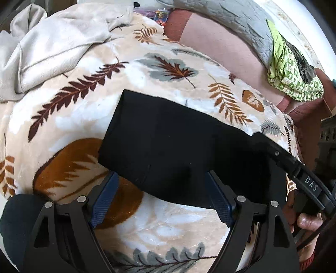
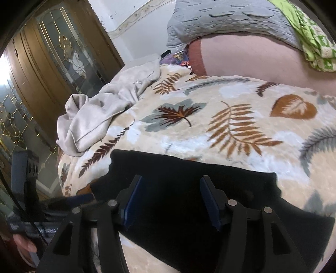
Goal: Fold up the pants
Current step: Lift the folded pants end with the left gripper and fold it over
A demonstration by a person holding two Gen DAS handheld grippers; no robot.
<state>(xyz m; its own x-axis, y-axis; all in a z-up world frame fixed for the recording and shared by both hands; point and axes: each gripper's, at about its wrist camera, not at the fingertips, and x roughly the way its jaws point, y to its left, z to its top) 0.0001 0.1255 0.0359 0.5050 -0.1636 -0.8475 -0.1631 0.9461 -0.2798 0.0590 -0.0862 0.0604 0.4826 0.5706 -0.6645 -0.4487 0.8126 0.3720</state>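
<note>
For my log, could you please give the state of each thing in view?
Pants: folded, flat on the blanket.
Left gripper: jaws open, holding nothing.
Right gripper: jaws open, over the pants.
Beige garment: crumpled, unfolded.

1. Past the right finger of the left gripper [image 1: 160, 175], the black pants [image 1: 178, 147] merge with the dark body of the right gripper [image 1: 294, 166], so their edge there cannot be told.
2. In the right wrist view, the pants [image 2: 189, 189] pass behind both fingers and are cut by the lower picture edge.
3. Left of the right gripper [image 2: 170, 180], the left gripper [image 2: 23, 182] is blurred and cut off by the picture rim.
4. Far ahead of the fingers, small colourful items [image 1: 160, 14] are too small to identify.
5. The green cloth [image 2: 310, 37] is cut by the rim.
</note>
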